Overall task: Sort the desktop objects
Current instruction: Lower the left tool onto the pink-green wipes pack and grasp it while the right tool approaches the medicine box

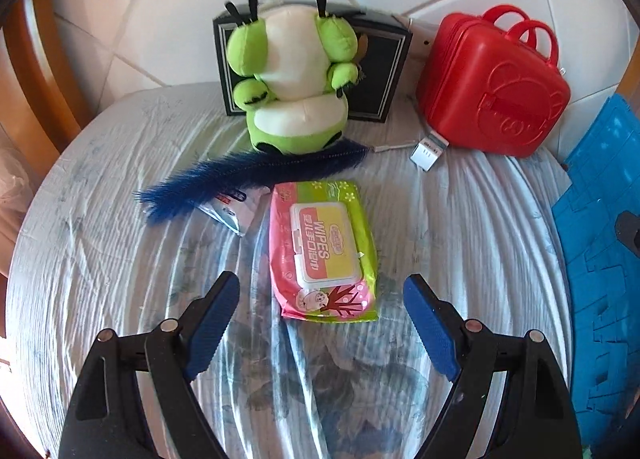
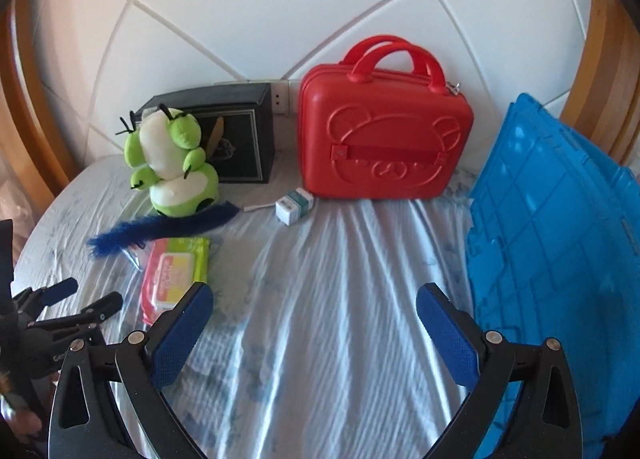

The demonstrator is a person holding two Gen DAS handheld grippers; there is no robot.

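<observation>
**Sorting barely under way, everything still lying loose**

Left gripper (image 1: pixel 322 305) is hovering with jaws spread wide around nothing, lining up on the wipes pack (image 1: pixel 323 249) just ahead. Right gripper (image 2: pixel 314 313) is gaping empty too (over bare sheet). Beyond, blue feather (image 1: pixel 248 175), plush frog (image 1: pixel 294 79) and red case (image 2: pixel 384 127) are all waiting unsorted.

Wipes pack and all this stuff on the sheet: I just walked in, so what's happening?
Nothing is held yet. The left gripper hangs open over the wipes pack, its fingers either side of the near end. The right gripper is open above bare sheet. The plush frog, blue feather and red case sit untouched.
</observation>
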